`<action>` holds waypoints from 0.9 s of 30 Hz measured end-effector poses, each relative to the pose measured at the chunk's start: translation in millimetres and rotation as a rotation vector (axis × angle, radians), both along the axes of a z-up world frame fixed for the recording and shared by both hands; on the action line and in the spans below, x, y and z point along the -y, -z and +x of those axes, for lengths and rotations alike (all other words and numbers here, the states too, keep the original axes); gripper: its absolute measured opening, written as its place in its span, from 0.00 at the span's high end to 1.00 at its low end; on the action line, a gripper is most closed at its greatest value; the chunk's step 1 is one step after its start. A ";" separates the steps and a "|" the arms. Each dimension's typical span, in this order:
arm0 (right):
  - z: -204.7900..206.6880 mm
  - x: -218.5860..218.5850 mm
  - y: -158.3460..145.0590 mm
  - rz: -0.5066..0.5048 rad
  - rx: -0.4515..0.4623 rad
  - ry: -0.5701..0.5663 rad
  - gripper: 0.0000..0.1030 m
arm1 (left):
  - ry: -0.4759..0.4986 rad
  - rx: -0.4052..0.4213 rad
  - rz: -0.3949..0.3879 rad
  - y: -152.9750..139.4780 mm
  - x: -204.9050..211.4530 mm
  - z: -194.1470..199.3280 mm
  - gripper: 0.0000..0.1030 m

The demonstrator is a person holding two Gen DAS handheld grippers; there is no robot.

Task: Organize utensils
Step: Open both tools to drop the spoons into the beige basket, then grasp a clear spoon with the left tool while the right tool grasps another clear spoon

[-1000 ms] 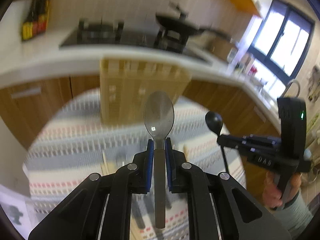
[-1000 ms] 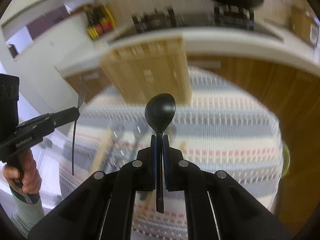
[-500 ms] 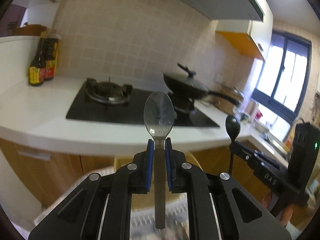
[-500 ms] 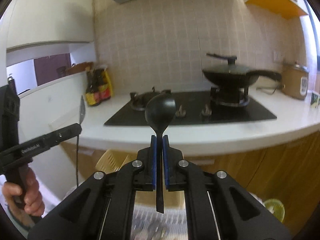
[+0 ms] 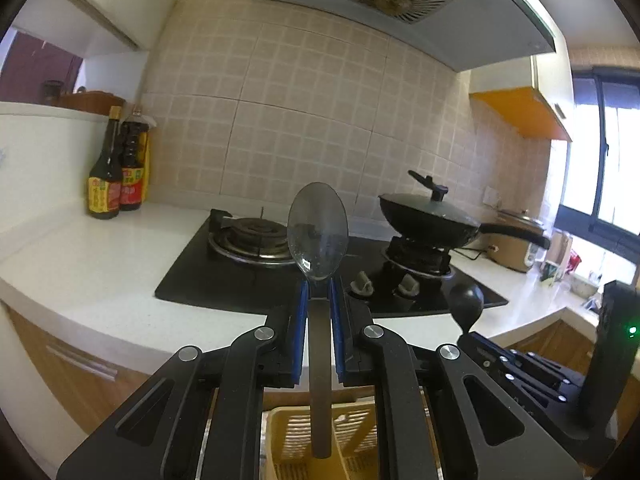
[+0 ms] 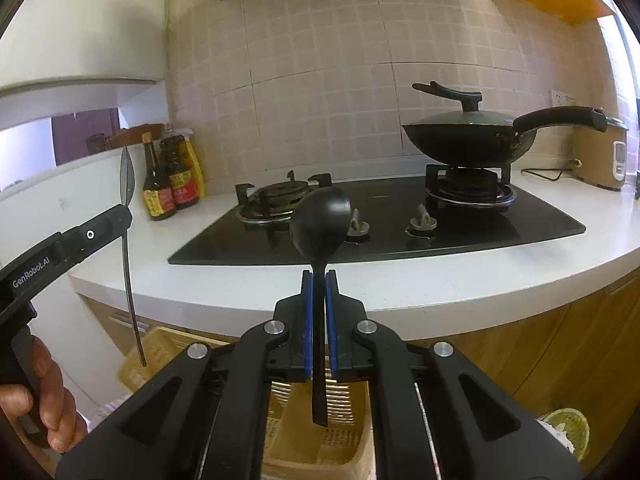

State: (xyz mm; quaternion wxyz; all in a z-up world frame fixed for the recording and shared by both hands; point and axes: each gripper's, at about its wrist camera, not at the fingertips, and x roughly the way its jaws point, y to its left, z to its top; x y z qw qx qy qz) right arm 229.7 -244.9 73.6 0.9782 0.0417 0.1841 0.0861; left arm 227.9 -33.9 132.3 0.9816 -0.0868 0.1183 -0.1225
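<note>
My left gripper [image 5: 319,286] is shut on a metal spoon [image 5: 318,232], held upright with its bowl up and its handle end over a yellow slotted utensil basket [image 5: 296,436]. My right gripper [image 6: 319,278] is shut on a black spoon [image 6: 320,224], also upright, its handle end above the same basket [image 6: 344,440]. The right gripper with the black spoon [image 5: 466,306] shows at the right of the left wrist view. The left gripper with the metal spoon [image 6: 127,184] shows at the left of the right wrist view.
A white counter [image 6: 400,292] carries a black gas hob [image 6: 380,232] with a lidded wok [image 6: 464,136]. Sauce bottles [image 5: 116,172] stand at the back left, a rice cooker [image 6: 600,156] at the right. Wooden cabinet fronts [image 6: 560,352] lie below the counter.
Both grippers have tilted up from facing the striped mat and basket to facing the hob and wall. Each spoon has stayed clamped; the basket now lies below the handle ends.
</note>
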 end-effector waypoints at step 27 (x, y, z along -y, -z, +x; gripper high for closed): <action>-114.3 5.8 1.3 -0.094 -0.228 0.021 0.50 | 0.242 -0.175 -0.073 24.8 -51.4 -78.2 0.57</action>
